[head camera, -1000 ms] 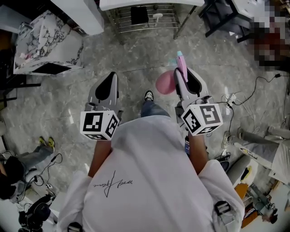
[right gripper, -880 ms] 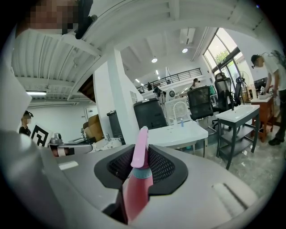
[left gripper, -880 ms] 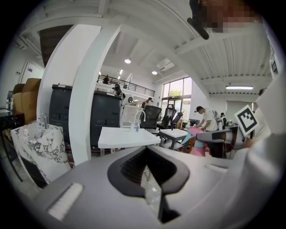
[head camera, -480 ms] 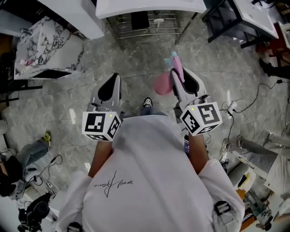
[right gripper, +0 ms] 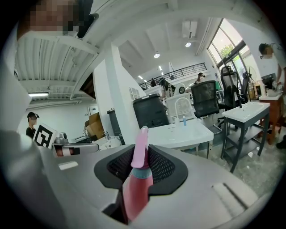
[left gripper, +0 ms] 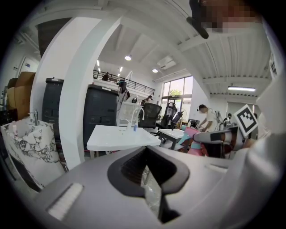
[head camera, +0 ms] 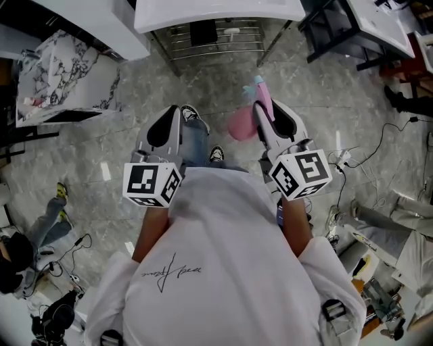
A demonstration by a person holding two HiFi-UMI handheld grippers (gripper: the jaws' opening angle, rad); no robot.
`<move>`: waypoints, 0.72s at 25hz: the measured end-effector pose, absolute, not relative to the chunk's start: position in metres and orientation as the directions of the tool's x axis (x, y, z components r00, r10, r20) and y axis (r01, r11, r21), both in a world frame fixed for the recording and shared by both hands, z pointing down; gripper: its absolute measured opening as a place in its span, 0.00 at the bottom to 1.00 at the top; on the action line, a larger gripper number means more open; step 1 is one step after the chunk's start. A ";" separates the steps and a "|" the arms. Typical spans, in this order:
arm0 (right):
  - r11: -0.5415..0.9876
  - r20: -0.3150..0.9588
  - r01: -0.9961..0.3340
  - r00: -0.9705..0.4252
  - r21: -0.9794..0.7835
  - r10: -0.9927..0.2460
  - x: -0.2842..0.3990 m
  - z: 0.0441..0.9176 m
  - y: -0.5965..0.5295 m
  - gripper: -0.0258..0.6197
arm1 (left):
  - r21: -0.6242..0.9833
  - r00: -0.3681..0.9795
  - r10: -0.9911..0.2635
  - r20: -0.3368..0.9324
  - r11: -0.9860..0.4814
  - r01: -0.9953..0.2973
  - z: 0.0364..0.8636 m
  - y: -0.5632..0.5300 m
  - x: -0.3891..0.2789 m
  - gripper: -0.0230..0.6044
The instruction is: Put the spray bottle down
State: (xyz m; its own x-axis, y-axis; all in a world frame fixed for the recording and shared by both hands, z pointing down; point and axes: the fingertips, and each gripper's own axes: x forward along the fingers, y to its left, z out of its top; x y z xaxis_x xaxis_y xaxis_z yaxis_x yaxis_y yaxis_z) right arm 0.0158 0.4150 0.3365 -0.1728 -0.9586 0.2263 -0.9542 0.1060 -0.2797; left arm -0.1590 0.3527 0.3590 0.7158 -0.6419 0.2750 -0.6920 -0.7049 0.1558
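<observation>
Your right gripper (head camera: pixel 265 111) is closed on the spray bottle (head camera: pixel 241 124). In the right gripper view the two dark pads press on the neck of the bottle from both sides, just at the teal collar, and the pale pink spray head stands up above the jaws. The darker pink body is below the pads. In the head view the round body shows at the left side of this gripper, toward your other hand, and the teal and pink head points forward, away from you.

The bottle rests on nothing. It is held in the air over the grey marbled floor (head camera: pixel 325 88), in front of your shoes (head camera: pixel 217 155).

Your left gripper (head camera: pixel 170 116) is beside it, level with it and well apart. Its jaws are drawn together at the tips and hold nothing. In the left gripper view only a thin slit remains between them, and the floor shows through it.

Ahead of both grippers stands a white tabletop (head camera: pixel 216 8) with a wire rack (head camera: pixel 210 34) under it. In the right gripper view a faucet (right gripper: pixel 178 107) rises from this tabletop. The bottle is near its front edge but not over it.

At the left there is a box with a black and white marble pattern (head camera: pixel 61 74). Some cables (head camera: pixel 345 159) lie on the floor at your right.
</observation>
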 end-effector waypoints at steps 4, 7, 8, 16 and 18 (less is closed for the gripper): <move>0.090 0.236 -0.959 -0.156 -0.270 -0.959 0.031 0.338 0.400 0.17 | 0.169 0.735 -0.624 0.264 -0.721 -0.672 0.362 0.332 -0.136 0.11; 0.072 0.237 -0.963 -0.136 -0.261 -0.962 0.045 0.336 0.382 0.17 | 0.180 0.751 -0.608 0.257 -0.734 -0.655 0.364 0.310 -0.118 0.12; 0.066 0.237 -0.963 -0.130 -0.260 -0.963 0.049 0.335 0.375 0.17 | 0.183 0.756 -0.602 0.255 -0.738 -0.649 0.364 0.301 -0.112 0.12; 0.064 0.230 -0.963 -0.126 -0.260 -0.965 0.074 0.329 0.301 0.17 | 0.174 0.760 -0.604 0.240 -0.744 -0.645 0.354 0.225 -0.086 0.11; 0.065 0.228 -0.960 -0.131 -0.273 -0.965 0.076 0.330 0.282 0.17 | 0.171 0.756 -0.606 0.245 -0.741 -0.650 0.353 0.206 -0.085 0.11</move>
